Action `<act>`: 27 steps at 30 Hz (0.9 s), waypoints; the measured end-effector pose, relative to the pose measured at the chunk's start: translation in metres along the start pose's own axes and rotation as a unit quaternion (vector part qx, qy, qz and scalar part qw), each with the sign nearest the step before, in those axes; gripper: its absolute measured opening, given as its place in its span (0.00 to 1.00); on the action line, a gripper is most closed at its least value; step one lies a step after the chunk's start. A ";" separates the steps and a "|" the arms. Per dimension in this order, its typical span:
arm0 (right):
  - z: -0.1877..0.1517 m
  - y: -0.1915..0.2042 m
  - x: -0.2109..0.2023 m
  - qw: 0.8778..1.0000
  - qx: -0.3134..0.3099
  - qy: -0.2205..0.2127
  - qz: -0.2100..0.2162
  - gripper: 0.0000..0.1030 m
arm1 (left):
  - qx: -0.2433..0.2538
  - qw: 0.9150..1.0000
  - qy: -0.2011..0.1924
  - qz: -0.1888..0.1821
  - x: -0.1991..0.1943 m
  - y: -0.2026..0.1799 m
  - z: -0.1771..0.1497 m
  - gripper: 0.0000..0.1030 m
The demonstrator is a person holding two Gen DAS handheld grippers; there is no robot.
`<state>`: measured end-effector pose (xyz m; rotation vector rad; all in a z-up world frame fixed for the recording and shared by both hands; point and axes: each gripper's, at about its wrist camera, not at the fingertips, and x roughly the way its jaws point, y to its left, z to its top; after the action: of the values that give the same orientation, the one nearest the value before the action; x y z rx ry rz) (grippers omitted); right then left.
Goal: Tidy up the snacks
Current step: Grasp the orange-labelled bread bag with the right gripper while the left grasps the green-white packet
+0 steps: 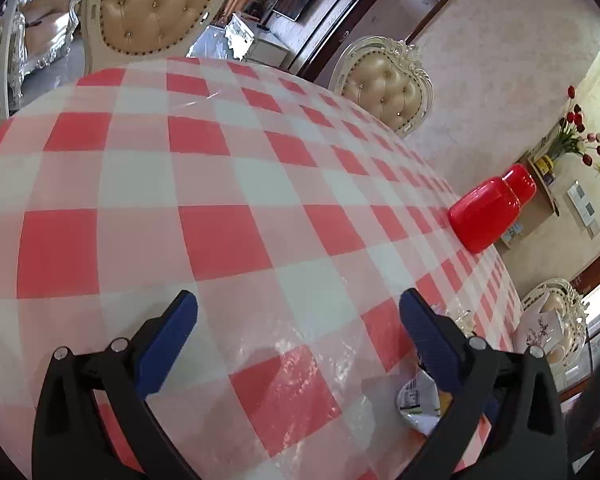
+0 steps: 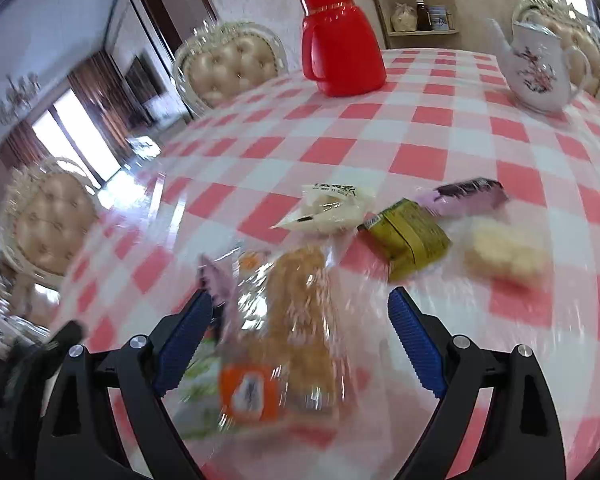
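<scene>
Both tools spread wide over the checked surface, snacks lying loose ahead of the right one.

The right tool (image 2: 300, 320) is open and holds nothing; between its blue fingers (image 2: 414, 344) lies a clear-wrapped brown pastry (image 2: 300, 312) with an orange label, blurred, and contact cannot be told. Beyond it lie a white packet (image 2: 332, 210), an olive-green packet (image 2: 410, 240), a purple packet (image 2: 466, 196) and a pale clear-wrapped snack (image 2: 504, 256), close together on the red-and-white surface (image 2: 420, 136). Farther back stand a red flask (image 2: 340, 40) and a white flowered teapot (image 2: 536, 64), well apart. The left tool (image 1: 298, 320) is also open and empty over bare cloth, with a crumpled wrapper (image 1: 418, 400) beside its right finger.
</scene>
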<state>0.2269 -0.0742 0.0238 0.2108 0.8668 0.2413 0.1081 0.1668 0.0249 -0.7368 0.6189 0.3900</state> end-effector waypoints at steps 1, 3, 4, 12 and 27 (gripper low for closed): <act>0.002 0.001 0.008 1.000 -0.004 0.008 -0.011 0.84 | 0.005 1.000 -0.001 -0.001 -0.001 -0.001 -0.001 0.98; 0.001 0.003 0.022 0.999 -0.017 0.033 -0.030 0.84 | 0.018 1.000 -0.005 -0.005 -0.003 -0.006 -0.001 0.98; -0.002 0.003 0.025 0.997 -0.032 0.048 -0.048 0.83 | 0.025 1.000 -0.007 -0.005 -0.004 -0.008 -0.002 0.98; -0.022 -0.030 0.001 0.993 -0.063 0.045 -0.088 0.65 | 0.074 0.996 0.028 -0.027 0.005 -0.024 -0.013 0.98; -0.092 -0.085 -0.107 0.996 -0.052 -0.005 -0.066 0.46 | 0.277 0.955 0.073 -0.073 0.004 -0.085 -0.063 0.98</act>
<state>0.0997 -0.1793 0.0197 0.0573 0.8516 0.1616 0.1323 0.0639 0.0279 -0.2693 0.7654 0.0147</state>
